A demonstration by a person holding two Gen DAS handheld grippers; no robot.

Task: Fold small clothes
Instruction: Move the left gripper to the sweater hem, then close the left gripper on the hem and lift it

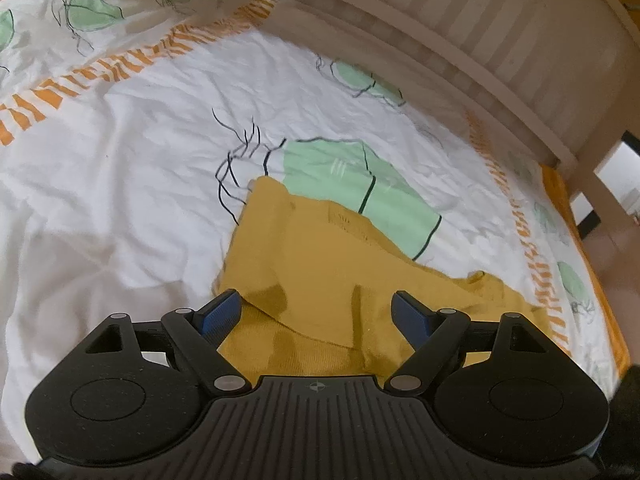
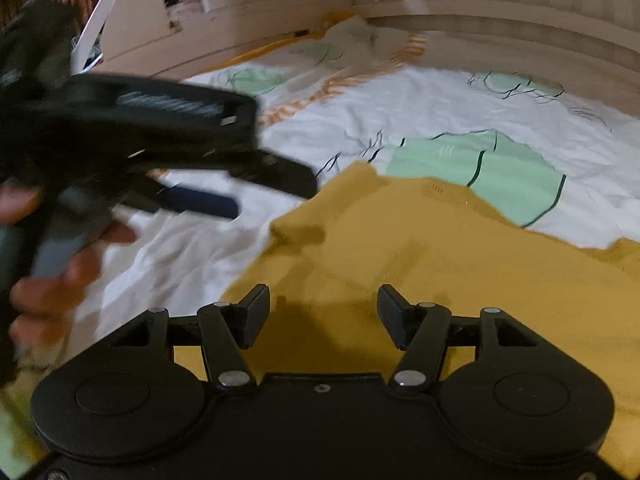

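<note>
A mustard-yellow knitted garment lies on a bed covered by a white duvet printed with green shapes and orange striped bands; a pale slatted bed frame curves behind it. The garment sits toward the near edge of the bed, directly under both tools. In the left wrist view, the left tool hangs just above the cloth with its blue-padded jaws spread apart, nothing pinched between them, though yellow fabric shows in the gap below. A flap of the garment lies doubled over the layer beneath it, with a visible fold edge running across the cloth just ahead of the tool, so at least one fold seems to be made. In the right wrist view, the right tool is likewise released, jaws wide over the yellow cloth and gripping nothing. The same view shows the left tool from the side, blurred, held in a person's hand at the left of the frame. The garment still spreads broadly, with a loose corner pointing toward the green print, so the folding looks partly done: further folds and tidying appear to remain. No other clothes or finished pile are visible.
</note>
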